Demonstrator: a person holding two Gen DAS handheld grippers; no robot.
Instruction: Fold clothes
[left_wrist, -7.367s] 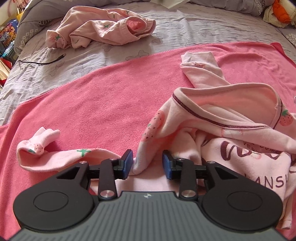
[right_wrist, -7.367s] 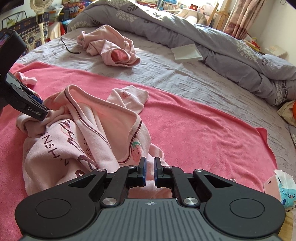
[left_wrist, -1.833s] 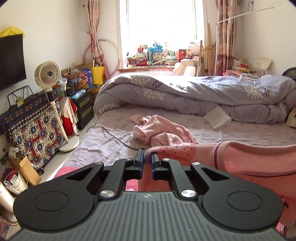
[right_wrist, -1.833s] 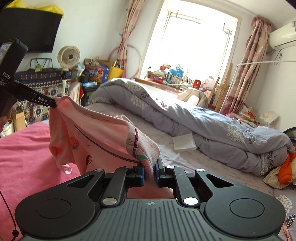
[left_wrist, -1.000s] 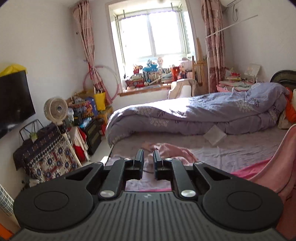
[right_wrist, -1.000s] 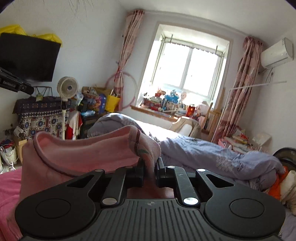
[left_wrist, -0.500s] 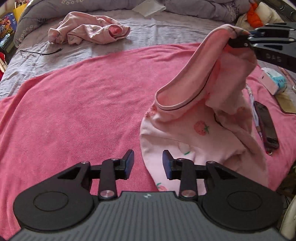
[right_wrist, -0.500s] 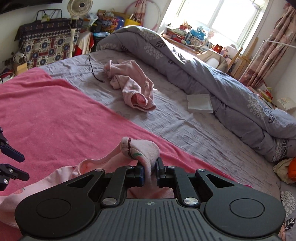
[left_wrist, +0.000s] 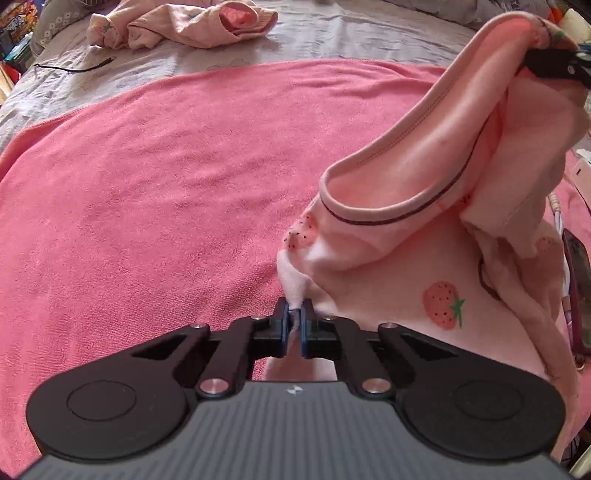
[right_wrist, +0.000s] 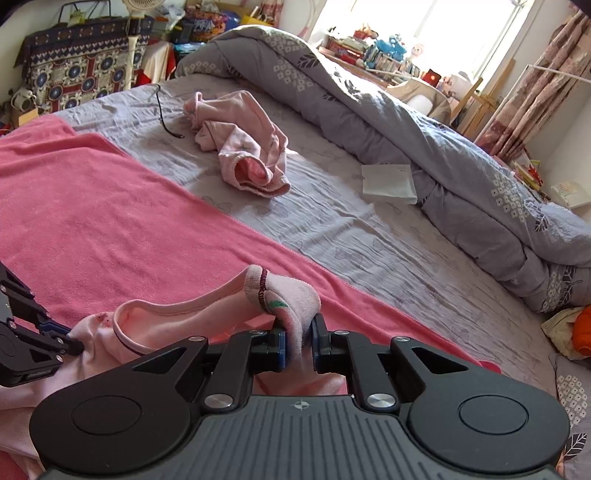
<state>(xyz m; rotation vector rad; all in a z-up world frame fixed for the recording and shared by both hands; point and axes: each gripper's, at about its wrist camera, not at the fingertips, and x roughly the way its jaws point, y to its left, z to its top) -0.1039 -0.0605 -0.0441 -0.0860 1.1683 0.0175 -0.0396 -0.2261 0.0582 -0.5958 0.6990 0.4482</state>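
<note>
Above the pink towel (left_wrist: 155, 177), both grippers' fingers pinch the pink top (left_wrist: 436, 258), seemingly at its shoulders.

Left gripper (left_wrist: 294, 320) jaws clamped; right gripper (right_wrist: 297, 341) jaws clamped

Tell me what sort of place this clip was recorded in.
A lived-in home bedroom: the pink strawberry top is handled over a pink towel spread on a bed, with a rolled grey duvet behind and a cluttered window ledge beyond.
</note>
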